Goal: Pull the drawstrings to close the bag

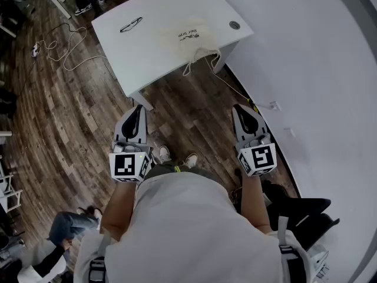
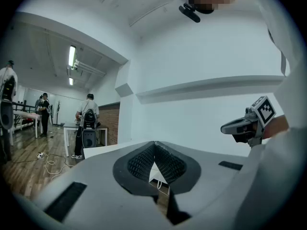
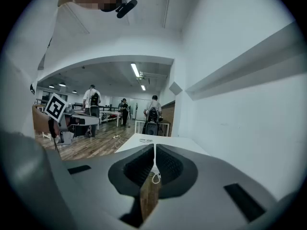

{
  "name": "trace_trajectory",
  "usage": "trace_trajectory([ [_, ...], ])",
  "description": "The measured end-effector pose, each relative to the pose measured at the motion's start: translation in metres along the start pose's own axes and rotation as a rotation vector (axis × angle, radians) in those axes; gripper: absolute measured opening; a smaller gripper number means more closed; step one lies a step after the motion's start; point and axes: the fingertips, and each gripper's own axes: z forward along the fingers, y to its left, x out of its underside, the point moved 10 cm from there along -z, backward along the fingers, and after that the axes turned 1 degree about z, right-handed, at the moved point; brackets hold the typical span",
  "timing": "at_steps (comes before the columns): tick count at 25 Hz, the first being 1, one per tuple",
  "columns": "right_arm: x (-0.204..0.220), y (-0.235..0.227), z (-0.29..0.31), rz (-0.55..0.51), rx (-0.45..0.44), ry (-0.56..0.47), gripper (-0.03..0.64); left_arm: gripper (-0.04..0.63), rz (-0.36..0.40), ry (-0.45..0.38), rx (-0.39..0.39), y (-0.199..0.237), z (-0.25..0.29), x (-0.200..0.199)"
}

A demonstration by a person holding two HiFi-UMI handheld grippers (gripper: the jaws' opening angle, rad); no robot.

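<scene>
A pale cloth bag (image 1: 187, 38) with dark print lies flat on the white worktop (image 1: 147, 52), towards its near edge. Its mouth is turned to that edge. Its white drawstrings (image 1: 188, 68) spill in loops over the edge and hang just off the worktop. Whether anything is in the bag cannot be told.

The person stands back from the worktop, above wooden floor (image 1: 76, 117), with both forearms stretched forward. The left gripper (image 1: 137, 108) and the right gripper (image 1: 238, 108) are held side by side, well apart from each other. Both point towards the worktop and stop short of it, touching neither bag nor strings. Each gripper view shows its jaws pressed together at the tips with nothing between them.

Farther back on the worktop, left of the bag, lies a thin dark thing (image 1: 131, 25), perhaps a pair of glasses.
</scene>
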Motion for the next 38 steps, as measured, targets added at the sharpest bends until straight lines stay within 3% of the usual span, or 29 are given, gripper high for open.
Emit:
trace_trajectory([
  [11,0.008,-0.007,-0.028,0.018,-0.011,-0.017,0.041,0.017,0.017,0.011,0.000,-0.029,-0.007,-0.003],
  [16,0.027,-0.029,-0.042,0.045,-0.013,-0.028,0.041,0.017,0.041,0.007,-0.053,-0.043,-0.004,0.004],
  [22,0.049,-0.034,-0.045,0.068,-0.010,0.006,0.043,0.017,0.034,0.064,-0.074,-0.049,0.007,0.026],
  [31,0.063,-0.080,-0.014,0.090,0.060,0.062,0.042,0.018,0.013,0.116,-0.018,-0.040,0.097,0.054],
  [38,0.041,-0.134,0.073,0.060,0.034,0.088,0.042,0.018,0.011,0.142,-0.016,-0.012,0.183,0.060],
])
